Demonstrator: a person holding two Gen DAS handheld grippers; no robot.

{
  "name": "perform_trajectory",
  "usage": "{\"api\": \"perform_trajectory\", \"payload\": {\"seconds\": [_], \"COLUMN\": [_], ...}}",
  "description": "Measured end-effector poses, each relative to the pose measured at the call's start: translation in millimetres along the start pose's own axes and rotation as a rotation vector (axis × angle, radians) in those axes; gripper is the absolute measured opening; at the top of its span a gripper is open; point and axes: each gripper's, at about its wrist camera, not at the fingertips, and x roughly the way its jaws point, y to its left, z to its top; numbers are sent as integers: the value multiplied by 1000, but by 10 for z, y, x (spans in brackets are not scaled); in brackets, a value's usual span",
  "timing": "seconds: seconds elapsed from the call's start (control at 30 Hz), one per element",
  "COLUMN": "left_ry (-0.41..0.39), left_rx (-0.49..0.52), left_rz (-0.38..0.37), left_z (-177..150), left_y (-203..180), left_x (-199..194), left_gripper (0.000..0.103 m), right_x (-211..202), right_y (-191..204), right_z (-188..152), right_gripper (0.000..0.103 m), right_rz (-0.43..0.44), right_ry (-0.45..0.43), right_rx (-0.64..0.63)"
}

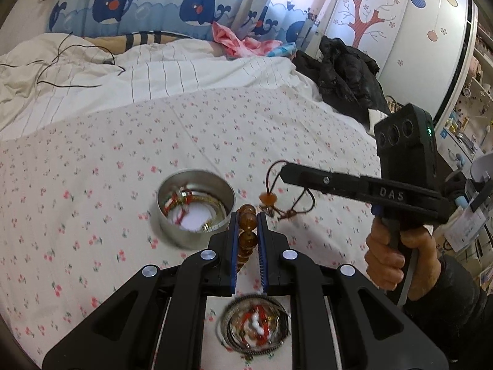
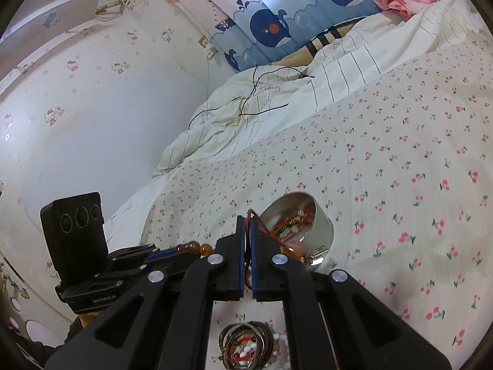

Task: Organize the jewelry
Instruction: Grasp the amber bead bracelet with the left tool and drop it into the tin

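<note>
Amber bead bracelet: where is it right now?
Amber bead bracelet hangs above the bedsheet, beads clamped in the left gripper, cord in the right gripper, beside the metal tin.

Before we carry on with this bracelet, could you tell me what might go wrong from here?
1. The amber bead bracelet hangs between two holds: the left gripper on its beads, the right gripper on its thin brown cord. Pulling apart could snap the cord.
2. The round beads might slip and miss the metal tin, landing on the floral bedsheet.

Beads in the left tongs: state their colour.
Amber-brown beads, translucent; clearest in the left wrist view.
</note>
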Motion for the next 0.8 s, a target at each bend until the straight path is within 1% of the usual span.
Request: {"api": "perform_trajectory", "payload": {"seconds": [0.3, 0.47, 0.6, 0.67, 0.8], "left_ry": [-36, -43, -41, -26, 1], "left_rx": [-44, -89, -127, -160, -181], "left_rz": [-14, -22, -34, -39, -37], "left_z": [235, 313, 347, 343, 287], "left_y": [113, 234, 346, 406, 473], "left_x": [135, 266, 397, 476, 656], "left_gripper": [10, 10, 10, 10, 10], "right_x": [142, 338, 480, 534, 679], "right_y": [-1, -6, -24, -50, -129], "right_z": [179, 329, 393, 400, 375], "right_gripper": [4, 4, 4, 4, 4], "right_rz": [7, 9, 5, 0, -31], "right_ry": [1, 12, 20, 28, 58], "right_rx": [0, -4, 3, 6, 18]}}
